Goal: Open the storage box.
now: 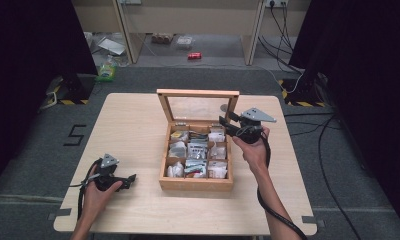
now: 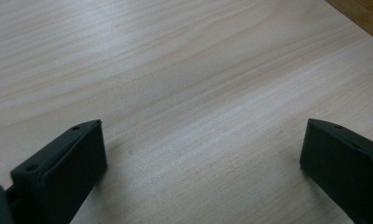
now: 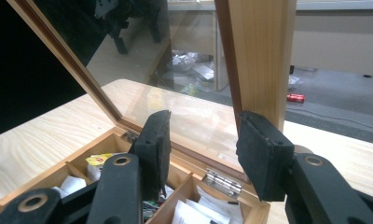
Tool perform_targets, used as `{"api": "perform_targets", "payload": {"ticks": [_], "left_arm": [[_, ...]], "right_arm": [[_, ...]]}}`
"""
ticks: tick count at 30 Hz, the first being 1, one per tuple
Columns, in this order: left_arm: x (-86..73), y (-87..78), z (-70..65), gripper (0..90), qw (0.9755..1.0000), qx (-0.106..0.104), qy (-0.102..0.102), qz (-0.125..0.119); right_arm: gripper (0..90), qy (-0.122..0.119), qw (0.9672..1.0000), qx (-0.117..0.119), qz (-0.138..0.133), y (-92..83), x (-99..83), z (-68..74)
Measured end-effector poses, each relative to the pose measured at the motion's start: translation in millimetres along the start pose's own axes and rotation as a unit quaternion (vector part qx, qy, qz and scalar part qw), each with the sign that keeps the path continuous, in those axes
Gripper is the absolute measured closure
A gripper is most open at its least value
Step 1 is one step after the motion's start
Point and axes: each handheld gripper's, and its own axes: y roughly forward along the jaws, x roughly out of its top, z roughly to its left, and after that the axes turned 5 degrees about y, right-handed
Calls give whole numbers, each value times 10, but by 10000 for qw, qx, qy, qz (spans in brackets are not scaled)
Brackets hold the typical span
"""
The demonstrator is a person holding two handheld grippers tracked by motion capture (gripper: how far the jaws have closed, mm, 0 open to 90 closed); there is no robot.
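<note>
A wooden compartment box [image 1: 195, 184] stands at the table's middle, its glass lid [image 1: 198, 93] raised upright at the back. Several sachets [image 1: 197, 150] fill the compartments. My right gripper [image 1: 224, 123] hovers over the box's back right corner, pointing at the lid. In the right gripper view it [image 3: 201, 123] is open: glass shows through the gap, and the right jaw sits just in front of the lid's right frame post [image 3: 259, 56], above a hinge [image 3: 224, 183]. My left gripper [image 1: 132, 179] rests low on the table at front left, open over bare wood [image 2: 204, 122].
The table [image 1: 133, 120] has bare wood left of the box and in front of it. On the floor beyond lie a green bottle [image 1: 107, 70] and a red can [image 1: 194, 56]. Cables [image 1: 333, 150] run along the floor at right.
</note>
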Motion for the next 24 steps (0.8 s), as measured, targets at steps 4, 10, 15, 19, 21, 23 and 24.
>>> {"api": "perform_targets", "payload": {"ticks": [4, 10, 15, 19, 21, 23, 24], "left_arm": [[0, 0, -1, 0, 10000, 0, -4, -2], [0, 1, -1, 0, 10000, 1, -3, -4], [0, 0, -1, 0, 10000, -1, -3, -2], [0, 0, 0, 0, 10000, 1, -1, -3], [-1, 0, 0, 0, 10000, 0, -1, -2], [-1, 0, 0, 0, 10000, 0, -1, -2], [-1, 0, 0, 0, 10000, 1, -1, -3]], "right_arm": [[541, -31, 10000, -59, 23, 33, 24, -12], [536, -41, 9998, -158, 61, 80, 55, -20], [532, -82, 9996, -255, 109, 128, 74, -44], [523, -70, 9992, -365, 126, 163, 92, -70], [520, -27, 9991, -403, 148, 178, 93, -75], [518, -12, 9989, -439, 178, 192, 90, -80], [517, -23, 9989, -446, 171, 198, 88, -85]]}}
